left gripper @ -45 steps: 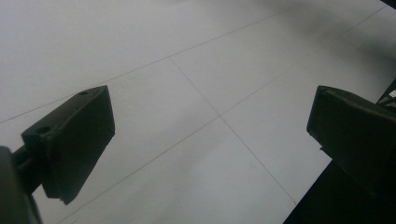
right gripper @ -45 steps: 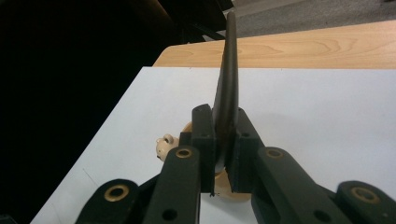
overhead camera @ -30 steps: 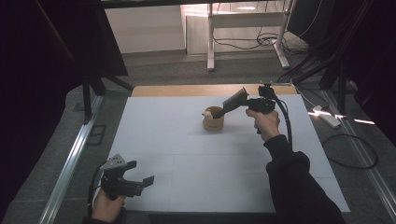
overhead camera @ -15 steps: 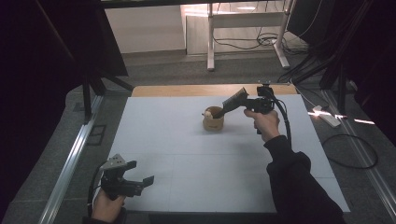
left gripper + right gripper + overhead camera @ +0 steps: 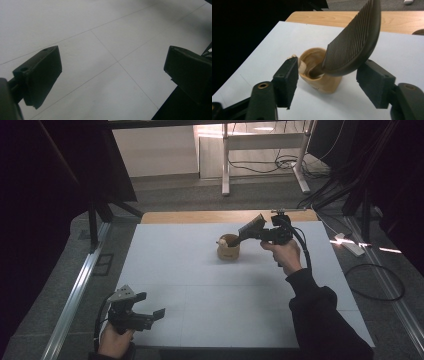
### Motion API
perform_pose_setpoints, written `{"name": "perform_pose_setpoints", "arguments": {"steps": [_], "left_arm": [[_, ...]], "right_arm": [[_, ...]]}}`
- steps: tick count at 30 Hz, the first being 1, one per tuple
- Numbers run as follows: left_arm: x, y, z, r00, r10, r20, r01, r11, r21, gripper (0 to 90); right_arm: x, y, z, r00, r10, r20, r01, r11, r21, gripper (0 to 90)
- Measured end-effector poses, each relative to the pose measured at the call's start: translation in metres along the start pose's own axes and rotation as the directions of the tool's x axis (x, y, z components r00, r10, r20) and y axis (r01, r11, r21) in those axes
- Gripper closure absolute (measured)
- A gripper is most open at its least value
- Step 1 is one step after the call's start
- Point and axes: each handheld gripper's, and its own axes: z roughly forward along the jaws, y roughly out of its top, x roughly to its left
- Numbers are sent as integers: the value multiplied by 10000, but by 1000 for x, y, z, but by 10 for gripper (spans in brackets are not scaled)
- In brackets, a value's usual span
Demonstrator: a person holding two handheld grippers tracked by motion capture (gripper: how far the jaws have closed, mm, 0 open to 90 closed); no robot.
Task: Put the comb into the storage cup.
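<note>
The dark comb (image 5: pixel 352 47) stands tilted in the wooden cup (image 5: pixel 322 75), just in front of the right tongs (image 5: pixel 329 82), which are released, with the jaws on either side of it. The left tongs (image 5: pixel 150 316) are also released, over the white desk (image 5: pixel 200 285).

You will find no readable text, label, brand, number or sign here; a faint dark mark on the wooden cup (image 5: pixel 322 83) is too blurred to read.
</note>
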Motion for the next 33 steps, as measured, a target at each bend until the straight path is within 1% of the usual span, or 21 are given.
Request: {"name": "perform_pose_setpoints", "arguments": {"steps": [3,5,8,12,14,17,21,24,27,33], "left_arm": [[0,0,0,10000,0,-1,0,10000,1,20],[0,0,0,10000,-9,3,9,10000,-1,20],[0,0,0,10000,-7,0,7,10000,4,20],[0,0,0,10000,-13,3,13,10000,4,20],[0,0,0,10000,-16,4,16,10000,5,20],[0,0,0,10000,-19,8,19,10000,9,20],[0,0,0,10000,-19,3,19,10000,11,20],[0,0,0,10000,-22,7,22,10000,7,20],[0,0,0,10000,-22,26,22,10000,15,20],[0,0,0,10000,-11,17,11,10000,2,20]], "right_arm": [[1,-2,-1,9999,35,-133,-35,10000,11,321],[2,-3,-2,9999,1,-136,-1,10000,17,311],[4,-4,-3,9995,-106,-295,107,9999,36,307],[6,-7,-5,9984,-387,-407,393,9991,129,263],[7,-9,-6,9982,-493,-347,502,9984,252,241],[7,-11,-7,9970,-600,-497,621,9972,417,231],[8,-15,-8,9955,-763,-556,789,9958,463,201],[9,-17,-8,9941,-951,-522,976,9940,494,161],[11,-20,-8,9920,-1202,-381,1222,9909,566,129],[14,-24,-8,9872,-1565,-297,1585,9832,909,85]]}}
